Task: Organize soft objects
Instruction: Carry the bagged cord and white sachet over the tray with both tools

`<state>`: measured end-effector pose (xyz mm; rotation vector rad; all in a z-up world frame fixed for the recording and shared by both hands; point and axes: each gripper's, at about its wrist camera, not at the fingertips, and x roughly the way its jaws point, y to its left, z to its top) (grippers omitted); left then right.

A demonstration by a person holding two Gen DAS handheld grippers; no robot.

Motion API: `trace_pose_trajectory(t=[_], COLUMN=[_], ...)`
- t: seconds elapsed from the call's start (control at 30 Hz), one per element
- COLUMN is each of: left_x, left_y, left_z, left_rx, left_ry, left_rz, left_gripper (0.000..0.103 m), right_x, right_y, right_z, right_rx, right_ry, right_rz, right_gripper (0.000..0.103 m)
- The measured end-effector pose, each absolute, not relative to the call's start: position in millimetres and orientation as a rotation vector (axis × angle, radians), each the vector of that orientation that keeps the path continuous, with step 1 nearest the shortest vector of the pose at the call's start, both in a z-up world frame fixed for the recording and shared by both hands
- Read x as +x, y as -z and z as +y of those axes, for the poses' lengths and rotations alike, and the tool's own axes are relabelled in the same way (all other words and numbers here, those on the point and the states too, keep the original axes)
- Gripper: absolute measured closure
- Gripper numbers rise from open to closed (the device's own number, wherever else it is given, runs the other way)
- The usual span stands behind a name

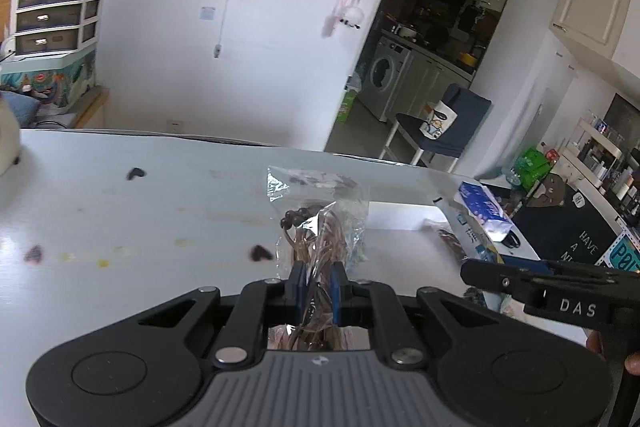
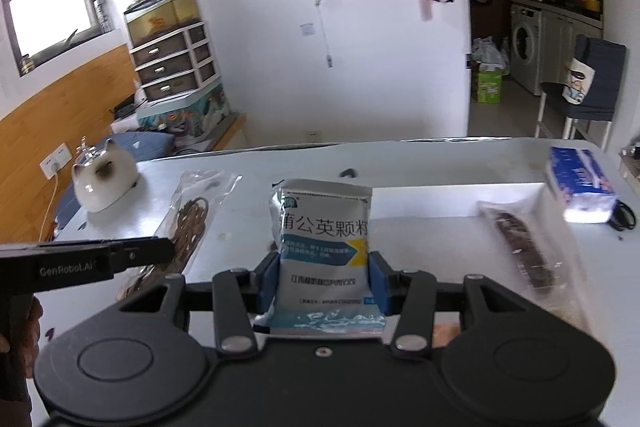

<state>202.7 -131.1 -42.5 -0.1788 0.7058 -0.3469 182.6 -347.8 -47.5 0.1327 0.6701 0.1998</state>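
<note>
In the left wrist view my left gripper (image 1: 318,277) is shut on a clear plastic bag (image 1: 320,223) of brown coiled cord, held above the white table (image 1: 160,195). My right gripper (image 2: 324,267) is shut on a white and blue printed sachet (image 2: 324,227), which stands upright between the blue pads (image 2: 269,279). From the right wrist view, the left gripper (image 2: 170,250) shows side-on at the left with its clear bag (image 2: 196,215). The right gripper (image 1: 466,271) pokes in at the right edge of the left wrist view.
A second clear bag (image 2: 520,247) with a dark strip lies at the right, against a low white wall (image 2: 440,201). A blue and white tissue pack (image 2: 580,183) sits behind it. A white cat-shaped figure (image 2: 104,183) stands at the table's far left. Dark marks (image 1: 262,253) dot the tabletop.
</note>
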Motion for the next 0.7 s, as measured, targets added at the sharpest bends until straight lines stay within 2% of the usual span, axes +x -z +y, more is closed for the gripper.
trace_pose_trajectory(t=[0.37,0.7], left_x=[225.4,254.9], left_y=[67.4,102.0], left_z=[-193.9,-234.5], left_rx=[-0.152,-0.007], left_ry=[0.419,0.533], left_rz=[0.806,0.906], left_gripper=[0.090,0.090], right_x=[204.4,239.8], right_y=[55.9,72.7], right_z=[-411.1,-442.6], right_rx=[0.167,0.220], right_ry=[-0.157,-0.122], right_rz=[0.676,0.702], right_gripper=[0.055,0.055])
